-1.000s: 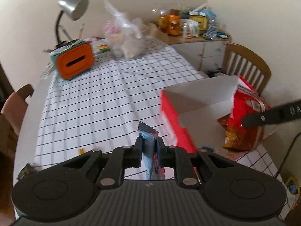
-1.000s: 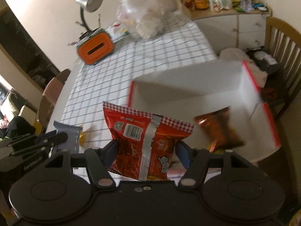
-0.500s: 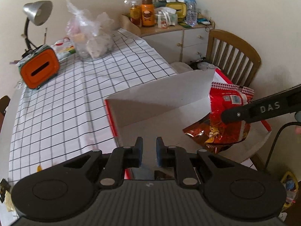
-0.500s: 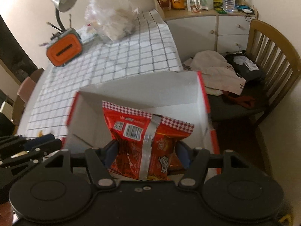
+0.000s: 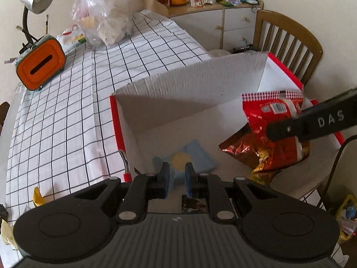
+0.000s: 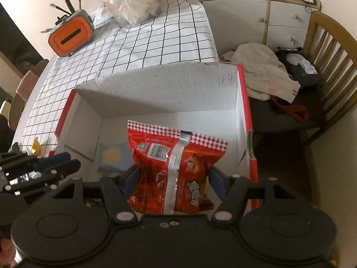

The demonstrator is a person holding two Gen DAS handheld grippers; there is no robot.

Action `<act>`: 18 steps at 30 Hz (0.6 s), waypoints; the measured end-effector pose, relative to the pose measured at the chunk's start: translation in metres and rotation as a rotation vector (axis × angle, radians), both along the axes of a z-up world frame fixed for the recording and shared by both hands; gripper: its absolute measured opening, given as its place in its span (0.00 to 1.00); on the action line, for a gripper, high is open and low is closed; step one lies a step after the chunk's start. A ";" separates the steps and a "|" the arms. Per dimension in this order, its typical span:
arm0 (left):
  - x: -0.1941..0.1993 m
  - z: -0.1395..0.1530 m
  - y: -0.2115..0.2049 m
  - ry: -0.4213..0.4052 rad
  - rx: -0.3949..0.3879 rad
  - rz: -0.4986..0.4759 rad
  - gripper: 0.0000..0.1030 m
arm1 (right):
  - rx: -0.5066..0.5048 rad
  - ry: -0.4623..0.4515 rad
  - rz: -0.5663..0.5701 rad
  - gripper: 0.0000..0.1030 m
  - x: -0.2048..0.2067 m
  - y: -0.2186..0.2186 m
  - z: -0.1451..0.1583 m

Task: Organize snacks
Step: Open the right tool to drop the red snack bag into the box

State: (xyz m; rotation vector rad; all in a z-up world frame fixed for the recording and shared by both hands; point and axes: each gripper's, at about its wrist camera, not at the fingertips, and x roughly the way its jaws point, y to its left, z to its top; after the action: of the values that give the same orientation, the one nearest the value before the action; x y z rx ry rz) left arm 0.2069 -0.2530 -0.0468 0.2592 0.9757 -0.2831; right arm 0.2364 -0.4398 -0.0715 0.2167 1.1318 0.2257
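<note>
Right gripper (image 6: 174, 179): jaws opening, red snack bag (image 6: 176, 167) between them, upright, long axis pointing away toward the far wall of the white box (image 6: 156, 93). Directly below: box floor, so only a straight drop needed. Left gripper (image 5: 175, 175): nearly shut, empty, above a blue packet (image 5: 189, 158) already lying inside the box.

Soft daylight, fisheye-warped, vignetted corners

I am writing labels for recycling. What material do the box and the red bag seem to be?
Box: corrugated cardboard, matte white inside; fluted ridges show along its cut top edge. Red bag: probably glossy plastic or foil film; it crinkles and has a silvery back seam.
</note>
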 end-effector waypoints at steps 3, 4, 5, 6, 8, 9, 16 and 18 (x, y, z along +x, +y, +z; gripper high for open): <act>-0.002 0.000 0.001 0.003 -0.004 0.003 0.14 | -0.005 0.003 -0.009 0.71 0.000 -0.001 0.001; -0.004 0.001 0.002 0.002 -0.007 0.003 0.14 | -0.007 0.001 -0.010 0.71 0.000 -0.002 0.001; -0.004 0.002 0.002 0.003 -0.009 0.002 0.14 | -0.009 -0.002 -0.010 0.71 -0.001 -0.003 0.002; -0.005 0.003 0.003 0.004 -0.012 0.001 0.14 | -0.009 -0.005 -0.012 0.73 -0.002 -0.003 0.004; -0.007 0.005 0.004 0.003 -0.019 0.003 0.14 | -0.008 -0.010 -0.019 0.76 -0.004 -0.004 0.007; -0.008 0.007 0.005 0.001 -0.027 0.004 0.14 | -0.004 -0.014 -0.019 0.76 -0.007 -0.005 0.009; -0.021 0.019 0.014 -0.010 -0.064 0.003 0.17 | 0.008 -0.038 0.010 0.77 -0.025 0.001 0.028; -0.026 0.023 0.018 -0.013 -0.078 0.002 0.20 | 0.011 -0.044 0.018 0.77 -0.032 0.005 0.033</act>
State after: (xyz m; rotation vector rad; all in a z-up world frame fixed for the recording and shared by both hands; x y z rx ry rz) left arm 0.1811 -0.2350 -0.0241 0.1887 0.9495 -0.3161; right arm 0.2046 -0.4351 -0.0380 0.2103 1.0890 0.2512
